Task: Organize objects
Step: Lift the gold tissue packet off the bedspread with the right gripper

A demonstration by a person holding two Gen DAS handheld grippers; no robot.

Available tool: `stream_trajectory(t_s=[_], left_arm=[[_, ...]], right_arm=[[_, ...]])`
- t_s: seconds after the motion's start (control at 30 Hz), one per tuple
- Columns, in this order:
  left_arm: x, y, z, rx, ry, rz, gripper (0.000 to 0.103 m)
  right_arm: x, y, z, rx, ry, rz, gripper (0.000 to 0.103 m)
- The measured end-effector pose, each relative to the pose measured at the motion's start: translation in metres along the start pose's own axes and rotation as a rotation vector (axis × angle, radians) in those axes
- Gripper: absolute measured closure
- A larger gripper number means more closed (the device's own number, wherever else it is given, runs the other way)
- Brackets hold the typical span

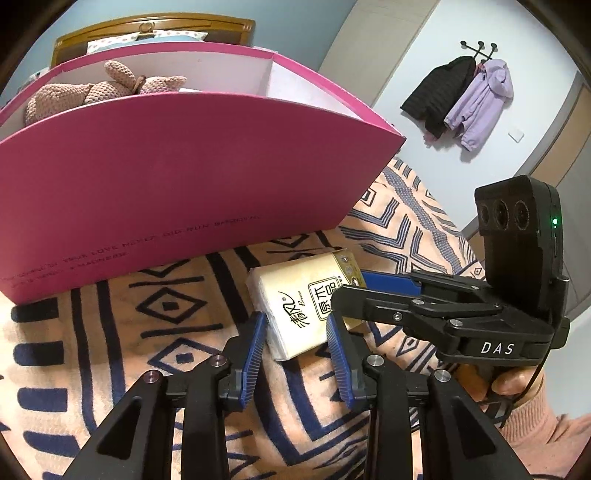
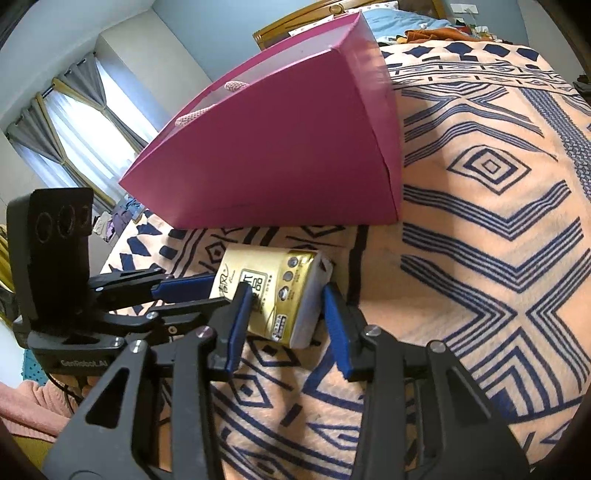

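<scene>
A gold and white tissue pack (image 1: 303, 299) lies on the patterned blanket in front of a pink box (image 1: 177, 177). A crocheted pink plush (image 1: 99, 88) lies inside the box. My left gripper (image 1: 295, 328) is open, its blue pads on either side of the pack's near end. My right gripper (image 2: 286, 306) is open too, its pads around the pack (image 2: 273, 291) from the other side. In the right wrist view the pink box (image 2: 280, 147) stands just behind the pack. Each gripper shows in the other's view: the right one (image 1: 373, 291), the left one (image 2: 184, 291).
The orange and blue patterned blanket (image 2: 480, 229) covers the bed. A wooden headboard (image 1: 155, 26) stands behind the box. Jackets (image 1: 461, 96) hang on the wall at right. Curtained windows (image 2: 74, 129) are at the left of the right wrist view.
</scene>
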State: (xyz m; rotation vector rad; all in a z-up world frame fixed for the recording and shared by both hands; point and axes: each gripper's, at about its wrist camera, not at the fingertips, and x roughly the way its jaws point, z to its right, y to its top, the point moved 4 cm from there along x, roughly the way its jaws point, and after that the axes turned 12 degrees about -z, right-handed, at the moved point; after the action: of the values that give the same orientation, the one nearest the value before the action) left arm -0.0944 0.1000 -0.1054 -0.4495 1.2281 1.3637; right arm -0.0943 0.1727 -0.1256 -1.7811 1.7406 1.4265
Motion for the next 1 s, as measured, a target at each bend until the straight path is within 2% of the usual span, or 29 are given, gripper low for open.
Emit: stream_trajectory(t_s=[1.0], left_arm=[[-0.031,-0.001,0.022,0.063,0.054,0.085,0.069]], right_arm=[[-0.027,-0.003,-0.023,-0.047,-0.017,0.067,0.062]])
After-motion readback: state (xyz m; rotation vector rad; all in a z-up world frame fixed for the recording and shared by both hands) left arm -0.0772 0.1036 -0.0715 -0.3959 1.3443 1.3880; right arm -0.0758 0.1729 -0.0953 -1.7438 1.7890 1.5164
